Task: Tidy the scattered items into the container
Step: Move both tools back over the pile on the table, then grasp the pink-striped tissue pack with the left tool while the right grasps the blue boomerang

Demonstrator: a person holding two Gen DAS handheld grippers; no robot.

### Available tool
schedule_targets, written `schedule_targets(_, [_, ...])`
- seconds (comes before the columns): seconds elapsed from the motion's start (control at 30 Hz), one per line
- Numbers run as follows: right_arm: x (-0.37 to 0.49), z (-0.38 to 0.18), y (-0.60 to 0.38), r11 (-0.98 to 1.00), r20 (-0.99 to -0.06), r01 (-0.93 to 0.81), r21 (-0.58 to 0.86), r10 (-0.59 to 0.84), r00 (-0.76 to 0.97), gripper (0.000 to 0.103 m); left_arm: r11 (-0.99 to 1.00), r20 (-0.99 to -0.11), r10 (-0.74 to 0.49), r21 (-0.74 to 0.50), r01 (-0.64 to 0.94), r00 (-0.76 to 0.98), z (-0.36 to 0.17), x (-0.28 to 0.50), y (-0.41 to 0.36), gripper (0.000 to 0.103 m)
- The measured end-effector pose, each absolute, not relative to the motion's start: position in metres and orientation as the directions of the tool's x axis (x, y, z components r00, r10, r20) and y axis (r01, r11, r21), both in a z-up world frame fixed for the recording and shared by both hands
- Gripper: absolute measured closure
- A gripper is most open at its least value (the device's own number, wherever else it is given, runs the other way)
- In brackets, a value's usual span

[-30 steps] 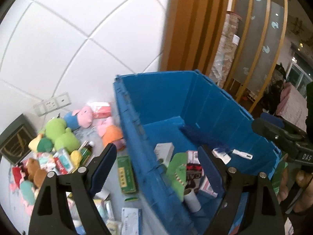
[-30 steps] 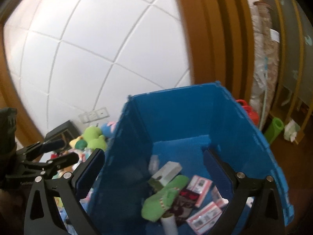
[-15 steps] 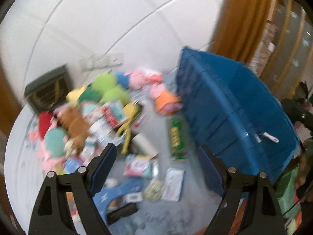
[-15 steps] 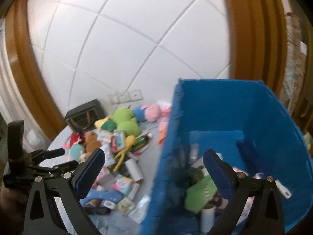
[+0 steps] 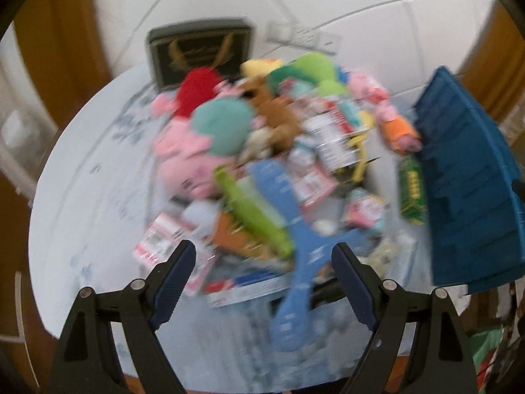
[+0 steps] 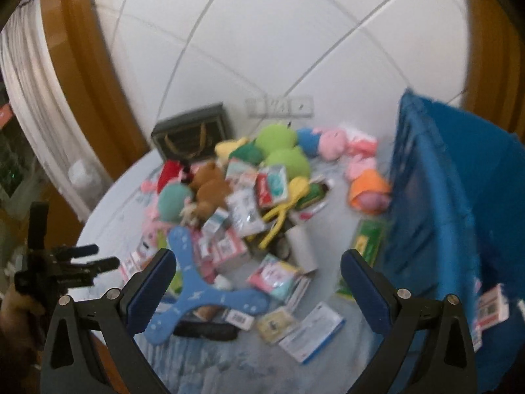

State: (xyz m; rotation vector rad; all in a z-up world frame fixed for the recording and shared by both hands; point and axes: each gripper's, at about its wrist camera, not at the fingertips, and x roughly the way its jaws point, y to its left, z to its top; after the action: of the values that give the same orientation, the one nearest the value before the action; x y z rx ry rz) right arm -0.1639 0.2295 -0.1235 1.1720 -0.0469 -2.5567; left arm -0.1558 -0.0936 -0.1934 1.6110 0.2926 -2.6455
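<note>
A heap of plush toys, small boxes and packets lies on a round white table (image 5: 92, 197). A blue three-armed boomerang (image 5: 295, 246) lies at its near edge, also in the right wrist view (image 6: 200, 292). The blue crate (image 5: 466, 190) stands at the right; the right wrist view shows its wall (image 6: 436, 197). My left gripper (image 5: 262, 266) is open and empty above the near pile. My right gripper (image 6: 256, 275) is open and empty above the table. The left gripper also shows at the left of the right wrist view (image 6: 88, 262).
A dark framed plaque (image 5: 200, 52) leans on the white tiled wall behind the pile. A green box (image 5: 411, 193) lies beside the crate. A white and blue carton (image 6: 311, 331) lies near the table's front edge. Wooden trim flanks the wall.
Both grippers have swung left, away from the crate's inside to over the scattered pile. Both stay open and empty. The views are blurred by motion.
</note>
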Motion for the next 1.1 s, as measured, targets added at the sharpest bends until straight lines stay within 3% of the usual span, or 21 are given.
schedule_targets(0.2, [-0.165, -0.169, 0.197, -0.943, -0.792, 0.286, 0.171, -0.304, -0.529, 0.001, -0.943, -0.932, 0.055, -0.166, 0.287, -0.357, -0.255, -0.144, -0.149, 0.018])
schedule_targets(0.43, [-0.165, -0.208, 0.178, -0.944, -0.838, 0.289, 0.161, -0.285, -0.466, 0.001, -0.927, -0.958, 0.07, -0.166, 0.337, -0.279, -0.321, -0.147, -0.161, 0.018])
schedule_targets(0.8, [-0.177, -0.244, 0.157, -0.939, -0.875, 0.308, 0.152, -0.273, -0.4, 0.001, -0.762, -0.943, 0.099, -0.278, 0.586, -0.318, -0.366, -0.16, -0.182, 0.018])
schedule_targets(1.03, [-0.191, -0.279, 0.137, -0.923, -0.892, 0.364, 0.125, -0.265, -0.367, 0.001, -0.728, -0.953, 0.072, -0.251, 0.638, -0.294, -0.385, -0.178, -0.186, 0.0])
schedule_targets(1.1, [-0.199, -0.293, 0.129, -0.919, -0.899, 0.373, 0.129, -0.267, -0.347, 0.001, -0.721, -0.955, 0.065, -0.245, 0.648, -0.289, -0.39, -0.184, -0.188, 0.0])
